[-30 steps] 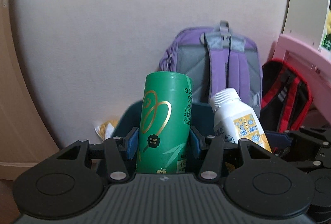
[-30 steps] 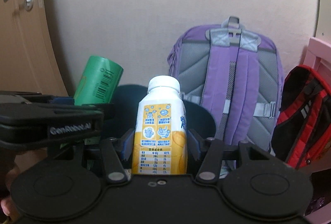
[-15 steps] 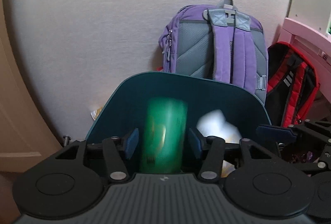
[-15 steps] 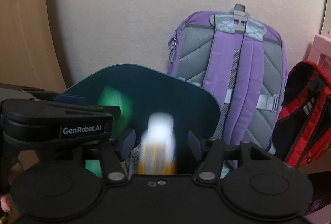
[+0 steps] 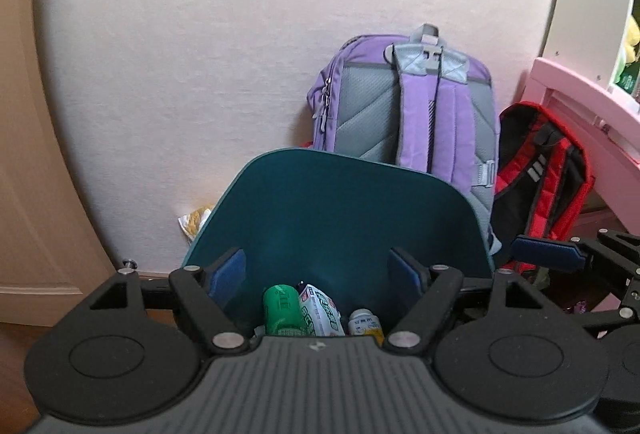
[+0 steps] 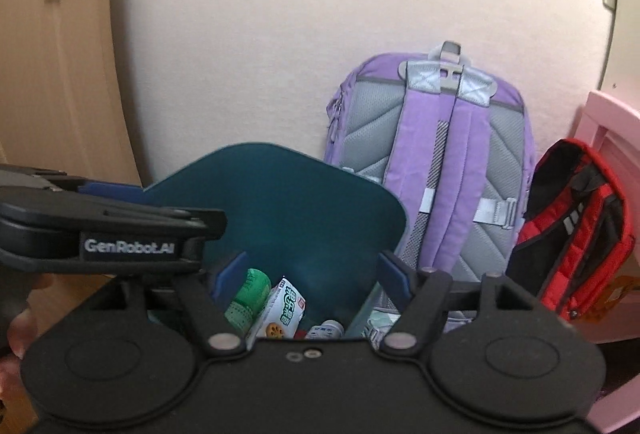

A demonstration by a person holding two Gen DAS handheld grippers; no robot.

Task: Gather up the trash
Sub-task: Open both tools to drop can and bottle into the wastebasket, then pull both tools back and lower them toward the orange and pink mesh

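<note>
1. Left wrist view: the left gripper [image 5: 318, 266] hung over the dark teal plastic waste bin [image 5: 340, 201], its jaws opening and nothing between the blue pads.
2. The green cylindrical drink can [image 5: 281, 310] lay in the bottom of the bin, touching a white snack packet with green print [image 5: 322, 310]; the small white plastic bottle with a yellow label [image 5: 365, 322] lay just beside the packet on its other side.
3. To finish the drop well, I judge the hand should lift clear only once the pads stand wide of the bin wall, so the rim is not knocked.
4. A second earlier the can stood upright, clamped in these jaws; half a second earlier it was a blur falling between them.
5. A crumpled yellow and white wrapper [image 5: 194, 220] lay on the floor by the wall, left of the bin, and looked like the next piece to collect.
6. Right wrist view: the right gripper [image 6: 312, 272] also pointed into the bin [image 6: 280, 185], jaws opening and empty.
7. The can [image 6: 248, 298], packet [image 6: 286, 308] and bottle [image 6: 326, 330] lay below it.
8. A second earlier this gripper held the bottle upright.
9. The purple and grey fabric backpack [image 6: 440, 161] and the red and black backpack [image 6: 576, 222] leaned against the wall as in the earlier frames.
</note>
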